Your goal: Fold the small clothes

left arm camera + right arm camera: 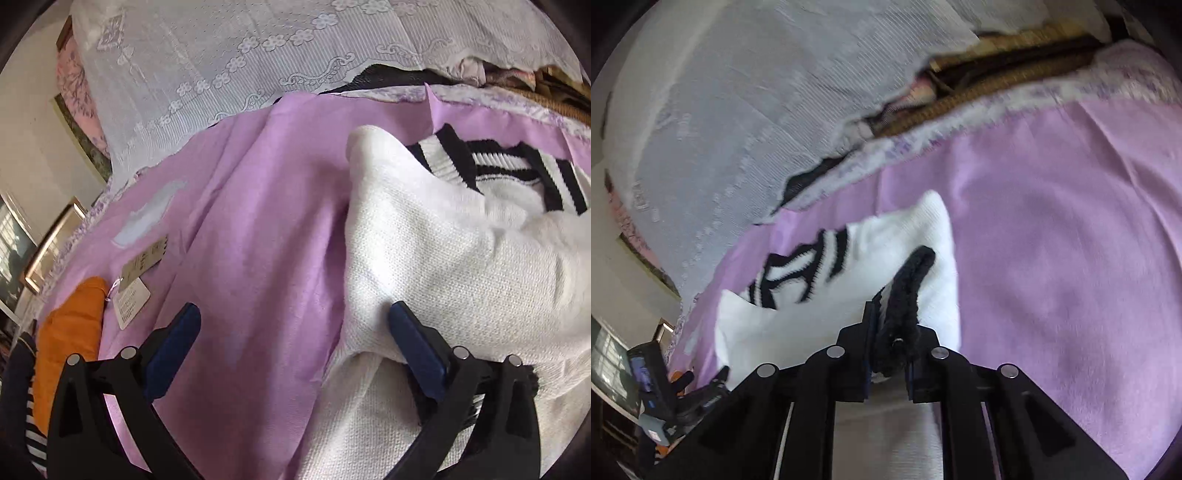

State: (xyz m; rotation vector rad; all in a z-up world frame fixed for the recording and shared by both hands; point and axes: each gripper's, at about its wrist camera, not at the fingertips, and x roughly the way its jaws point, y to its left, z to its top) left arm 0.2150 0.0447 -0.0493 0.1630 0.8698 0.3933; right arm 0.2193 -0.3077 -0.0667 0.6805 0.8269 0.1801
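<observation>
A small white knit sweater (443, 266) with black-and-white striped trim lies on a lilac cloth (258, 221). My left gripper (295, 314) is open, its left finger over the cloth, its right finger (413, 332) against the sweater's left edge. In the right wrist view the sweater (820, 306) is partly lifted. My right gripper (890, 314) is shut on the sweater's black-trimmed hem (908, 288), which bunches between the fingers. The left gripper (701, 391) shows at the lower left of that view.
White lace fabric (221, 66) covers things behind the cloth. An orange garment (70, 339) and a striped one (35, 439) lie at the left, next to paper tags (133, 299). A woven basket edge (979, 92) shows at the back.
</observation>
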